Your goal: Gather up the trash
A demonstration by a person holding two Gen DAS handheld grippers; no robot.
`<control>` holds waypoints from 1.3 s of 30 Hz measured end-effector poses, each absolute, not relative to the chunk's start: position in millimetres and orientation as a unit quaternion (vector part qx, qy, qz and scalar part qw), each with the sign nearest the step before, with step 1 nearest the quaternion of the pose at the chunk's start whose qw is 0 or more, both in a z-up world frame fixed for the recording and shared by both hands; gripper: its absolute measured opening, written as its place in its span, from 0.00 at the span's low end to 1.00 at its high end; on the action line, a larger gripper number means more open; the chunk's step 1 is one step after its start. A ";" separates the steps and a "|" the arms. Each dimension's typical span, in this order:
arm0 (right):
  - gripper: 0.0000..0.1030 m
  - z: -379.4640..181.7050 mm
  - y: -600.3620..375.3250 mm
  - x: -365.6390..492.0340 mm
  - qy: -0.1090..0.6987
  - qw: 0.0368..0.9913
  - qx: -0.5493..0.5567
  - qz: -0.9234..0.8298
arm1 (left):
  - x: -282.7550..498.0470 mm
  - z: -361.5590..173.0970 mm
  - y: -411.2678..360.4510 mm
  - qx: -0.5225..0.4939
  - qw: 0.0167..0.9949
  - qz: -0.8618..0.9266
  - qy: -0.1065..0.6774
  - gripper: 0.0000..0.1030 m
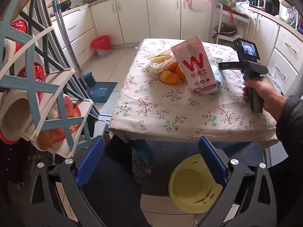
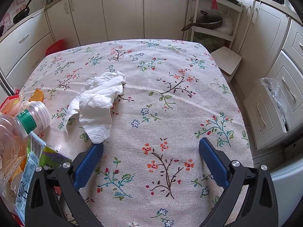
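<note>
From the left wrist I hold my left gripper (image 1: pixel 151 162) wide open and empty above the yellow bin (image 1: pixel 191 185) by the table (image 1: pixel 170 117), ready to receive, while from the right wrist my right gripper (image 2: pixel 151 162), also spread and empty, hovers low just beside the crumpled tissue (image 2: pixel 98 102).

Paper bag (image 1: pixel 195 66): big red "W", red Chinese characters "华莱士" beneath. Wrapper (image 2: pixel 28 172) beside bottle (image 2: pixel 11 138): print too small to read.

One paper bag (image 1: pixel 195 66); one crumpled tissue (image 2: pixel 98 102); one plastic bottle (image 2: pixel 17 132) (partly cropped); one yellow basin (image 1: pixel 193 185).
</note>
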State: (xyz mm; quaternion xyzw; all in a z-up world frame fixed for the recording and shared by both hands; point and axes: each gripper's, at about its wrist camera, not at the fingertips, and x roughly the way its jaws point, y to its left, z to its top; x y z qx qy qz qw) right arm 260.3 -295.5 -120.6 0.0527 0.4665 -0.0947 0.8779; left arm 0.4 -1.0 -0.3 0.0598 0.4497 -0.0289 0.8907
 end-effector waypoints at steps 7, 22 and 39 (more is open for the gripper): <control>0.93 -76.2 -294.0 187.8 0.409 0.907 0.071 -0.074 | -11.3 15.4 -1.0 0.078 0.901 -0.029 0.425 0.93; 0.93 39.1 -194.9 -63.9 0.245 0.965 0.096 -0.023 | -98.4 59.8 2.2 0.064 0.928 -0.062 0.362 0.93; 0.93 53.3 -138.7 -164.0 0.180 0.981 0.075 0.013 | -159.4 86.6 10.8 0.062 0.945 -0.074 0.312 0.92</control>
